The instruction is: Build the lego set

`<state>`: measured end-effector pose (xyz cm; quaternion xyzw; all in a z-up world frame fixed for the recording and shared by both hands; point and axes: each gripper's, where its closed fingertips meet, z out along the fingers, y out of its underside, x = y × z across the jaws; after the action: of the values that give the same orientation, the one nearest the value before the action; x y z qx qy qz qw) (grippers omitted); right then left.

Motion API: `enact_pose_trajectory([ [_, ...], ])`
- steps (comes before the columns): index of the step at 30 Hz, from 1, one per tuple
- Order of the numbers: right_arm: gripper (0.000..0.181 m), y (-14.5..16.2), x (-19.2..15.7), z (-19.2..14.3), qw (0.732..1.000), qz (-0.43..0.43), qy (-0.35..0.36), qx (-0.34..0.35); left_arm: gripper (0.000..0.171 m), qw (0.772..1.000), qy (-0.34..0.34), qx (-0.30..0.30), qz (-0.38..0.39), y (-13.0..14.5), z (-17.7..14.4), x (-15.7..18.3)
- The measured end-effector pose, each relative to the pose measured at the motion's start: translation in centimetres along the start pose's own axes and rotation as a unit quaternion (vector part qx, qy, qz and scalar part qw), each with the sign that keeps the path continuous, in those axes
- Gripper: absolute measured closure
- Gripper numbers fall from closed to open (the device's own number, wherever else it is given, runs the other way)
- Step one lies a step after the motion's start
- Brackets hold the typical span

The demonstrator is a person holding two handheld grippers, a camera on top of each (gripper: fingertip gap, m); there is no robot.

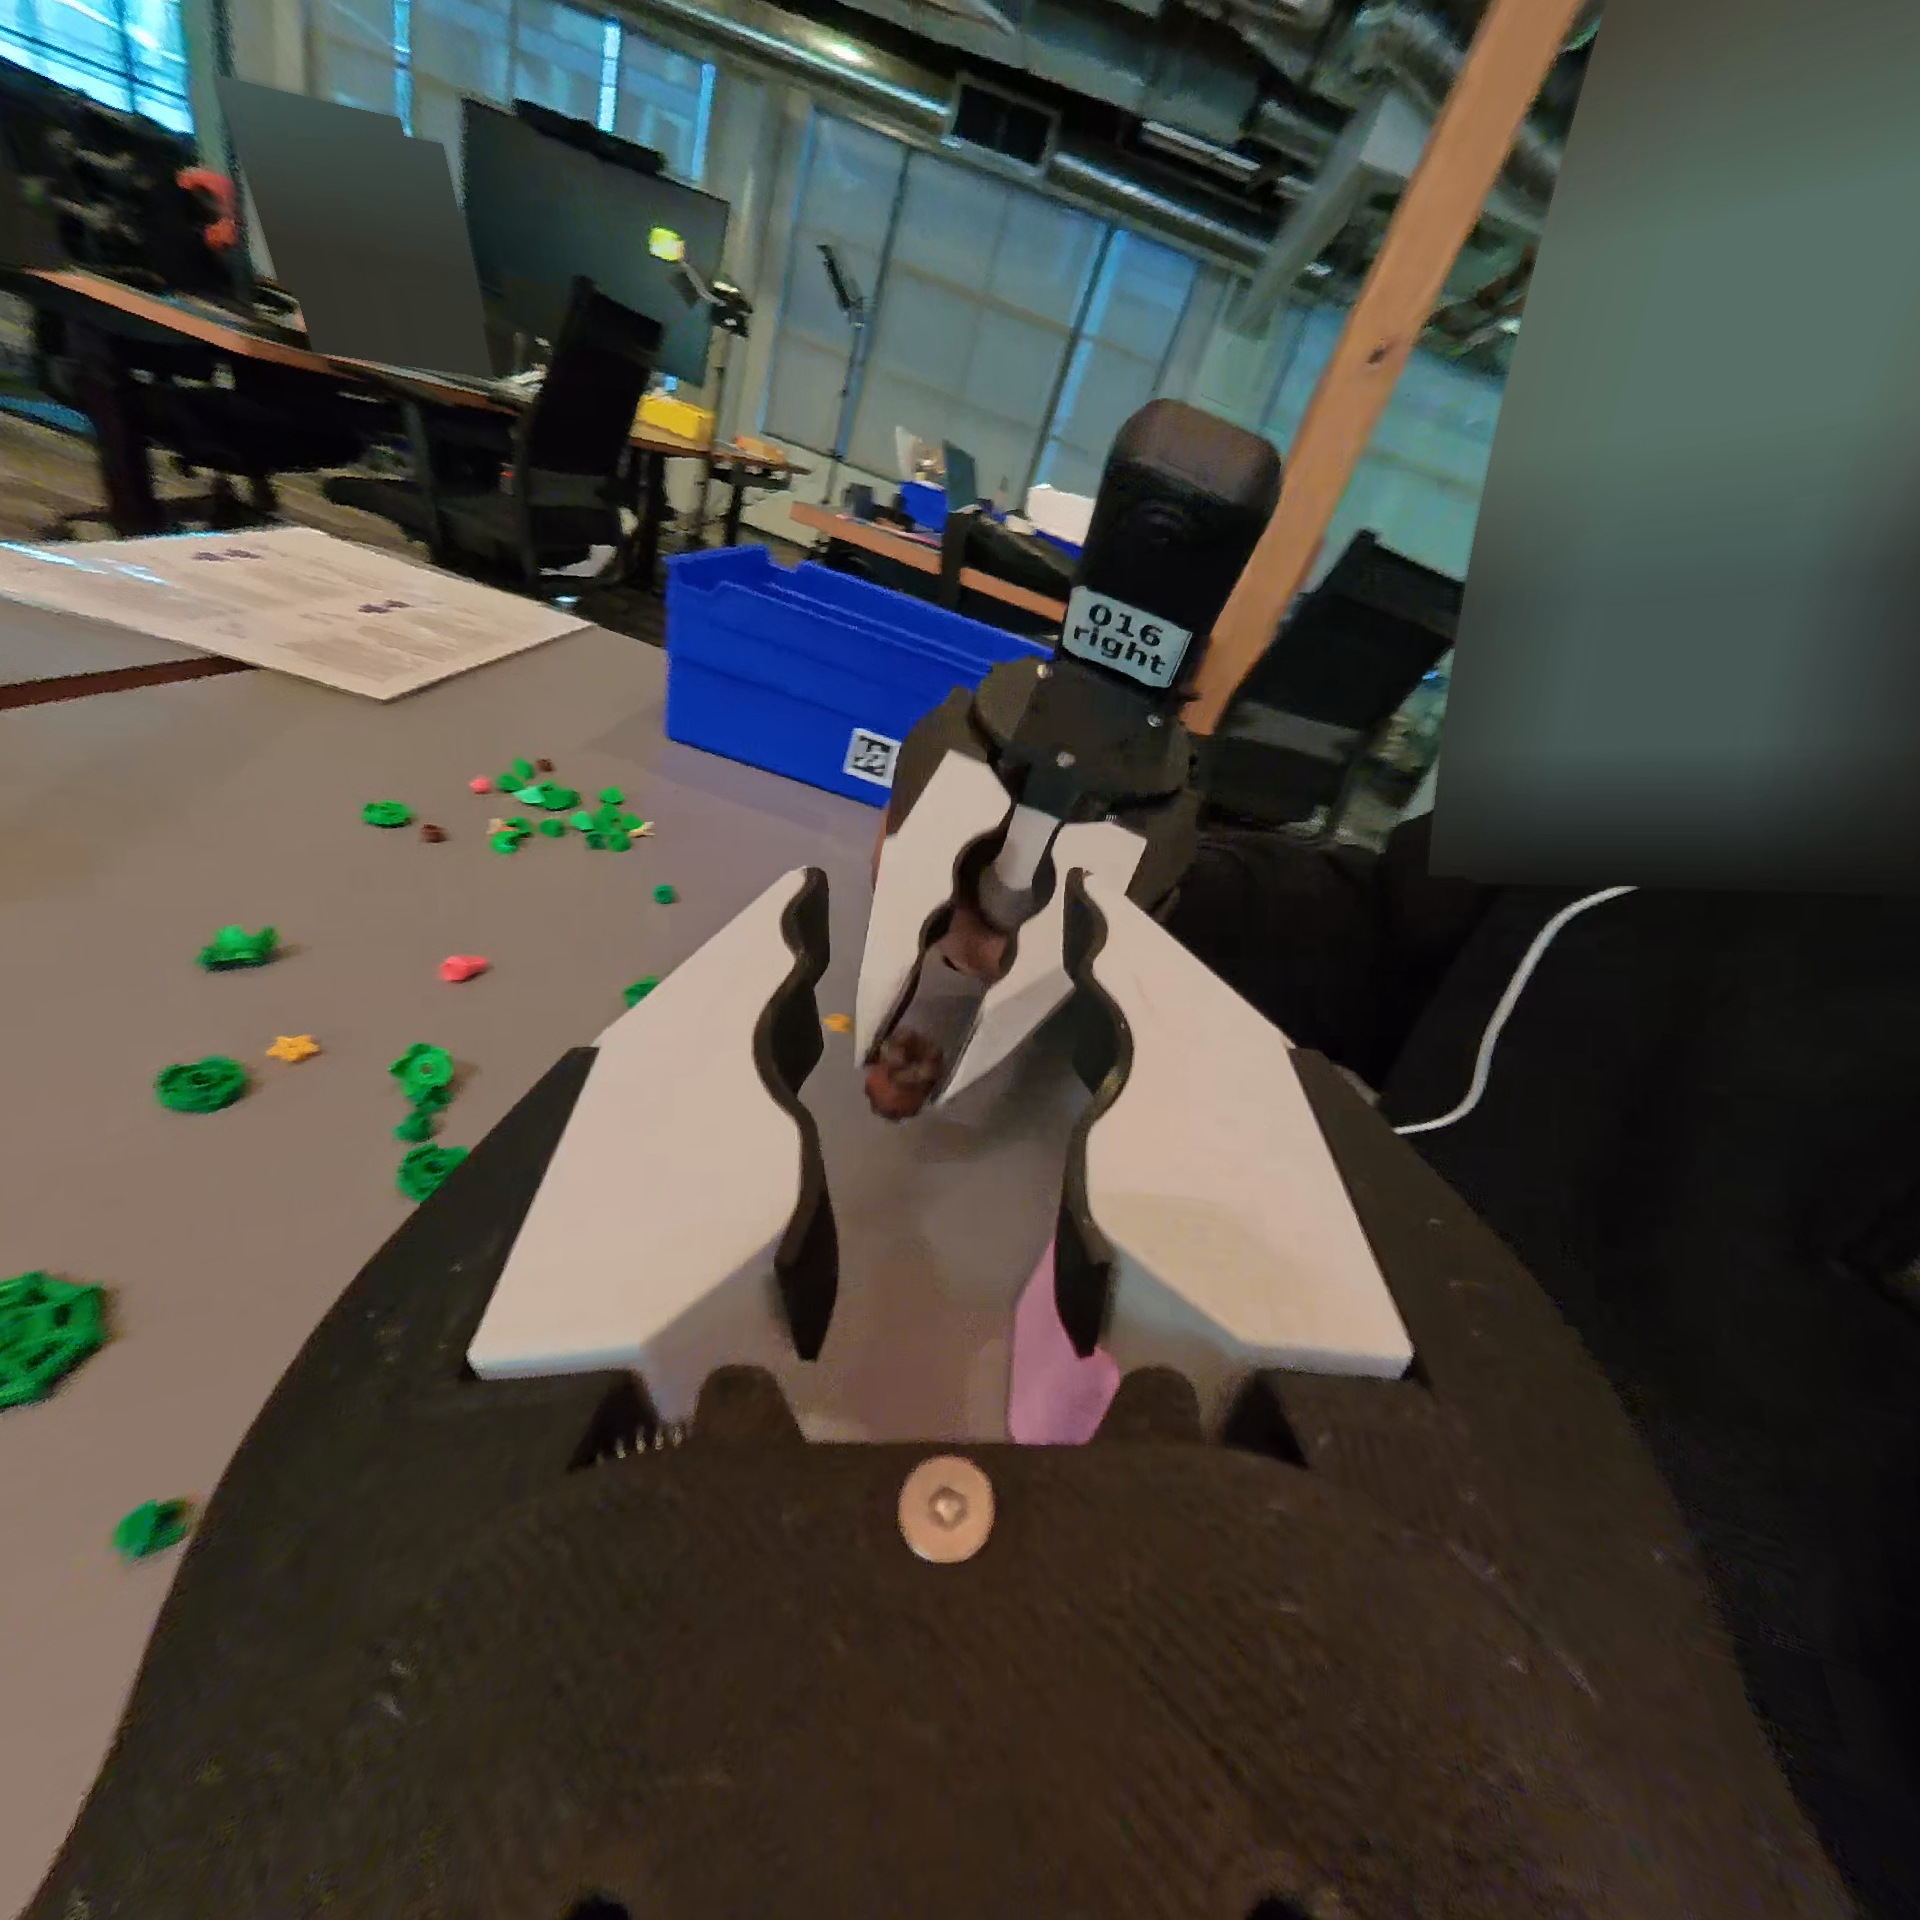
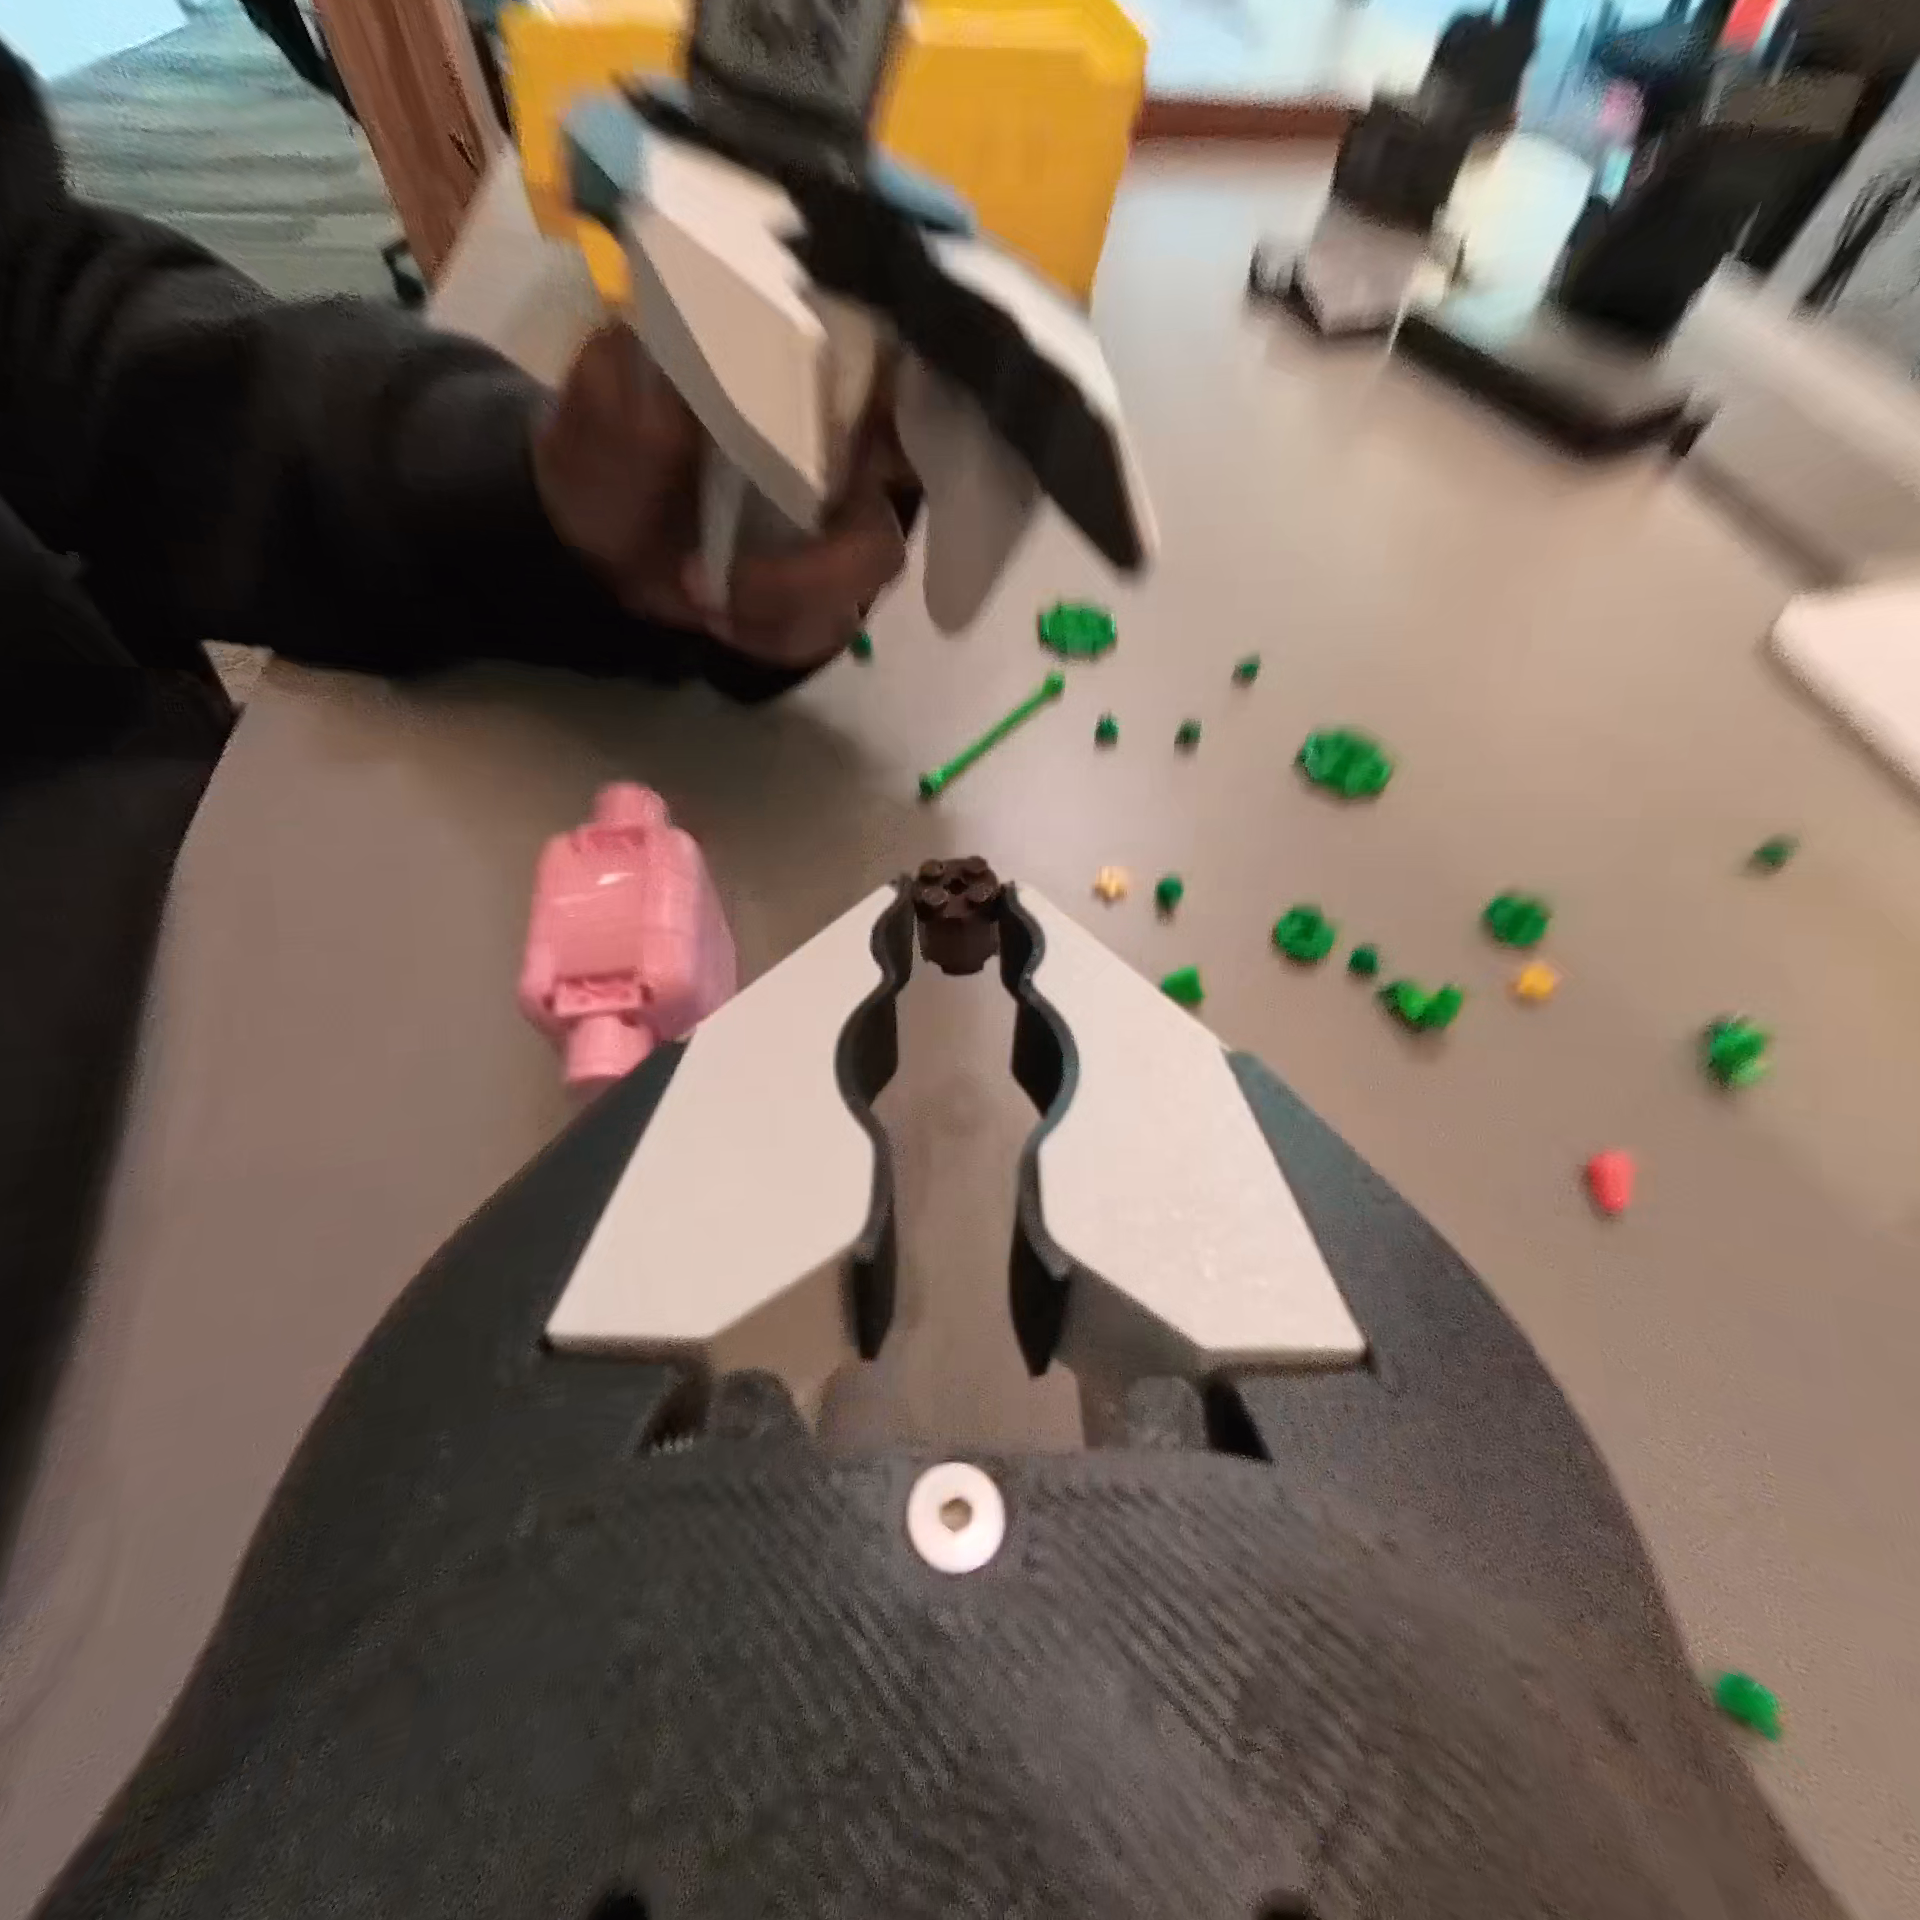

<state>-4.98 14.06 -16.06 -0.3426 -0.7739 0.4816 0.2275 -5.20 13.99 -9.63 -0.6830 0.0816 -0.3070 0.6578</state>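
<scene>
- Lego bits everywhere on the grey table (image 2: 1351,499): mostly green pieces (image 2: 1343,764), a thin green rod (image 2: 987,736), a couple of tiny yellow stars (image 2: 1535,980) and a small red piece (image 2: 1609,1179).
- Right gripper (image 2: 956,902) is clamped on a little dark brown round brick (image 2: 957,912), pinched right at the fingertips and standing studs-up above the table.
- From the left wrist view you can see the same thing from the other side: the right gripper (image 1: 914,1070) points down toward the table with the brown brick (image 1: 902,1075) poking out of its tips, hanging between the left gripper's own fingers (image 1: 686,1122) as the camera sees it.
- Left gripper (image 1: 951,914) has its fingers spread well apart and nothing between them. In the right wrist view it's a blurry shape up top (image 2: 997,540), held in a hand (image 2: 717,499) with a dark sleeve, above the table.
- Pink lego build (image 2: 623,935), chunky and sort of figure-shaped, lies on its side on the table just left of the right gripper's left finger. A sliver of pink (image 1: 1060,1371) also peeks out low between the left gripper's fingers.
- Blue bin (image 1: 821,675) sits at the far edge of the table, behind the right gripper, with a printed sheet of paper (image 1: 291,603) off to the left of it.
- Yellow bin (image 2: 1018,135) shows blurry behind the left gripper in the right wrist view.
- White cable (image 1: 1507,997) runs over something dark past the table's right edge.
</scene>
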Motion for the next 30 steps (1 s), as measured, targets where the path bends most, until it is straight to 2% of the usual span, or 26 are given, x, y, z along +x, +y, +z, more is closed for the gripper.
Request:
enact_pose_trajectory([
  [2,0.167,2.5,0.1,0.9,0.998,0.03,-0.02,-0.058,0.129,1.0,-0.019,0.0,0.014,-0.2,-0.3,-0.5],
  [4,0.167,3.7,-0.1,1.5,0.996,0.031,-0.032,-0.079,0.129,0.999,-0.027,-0.001,0.017,-0.3,-0.4,-0.8],
  [10,0.165,4.2,-0.7,1.7,0.994,0.016,-0.05,-0.095,0.129,1.0,-0.025,-0.002,0.01,-0.2,-0.4,-0.9],
  [15,0.15,5.7,0.2,1.8,0.99,0.004,-0.022,-0.137,0.13,0.999,-0.027,-0.011,0.015,0.2,-0.3,-0.9],
  [27,0.148,6.1,1.0,1.1,0.99,0.003,-0.021,-0.137,0.131,0.999,-0.022,-0.026,0.017,0.7,0.1,-0.7],
  [30,0.139,6.1,0.4,1.1,0.99,-0.009,-0.035,-0.137,0.131,0.999,-0.02,-0.028,0.013,0.9,0.1,-0.8],
])
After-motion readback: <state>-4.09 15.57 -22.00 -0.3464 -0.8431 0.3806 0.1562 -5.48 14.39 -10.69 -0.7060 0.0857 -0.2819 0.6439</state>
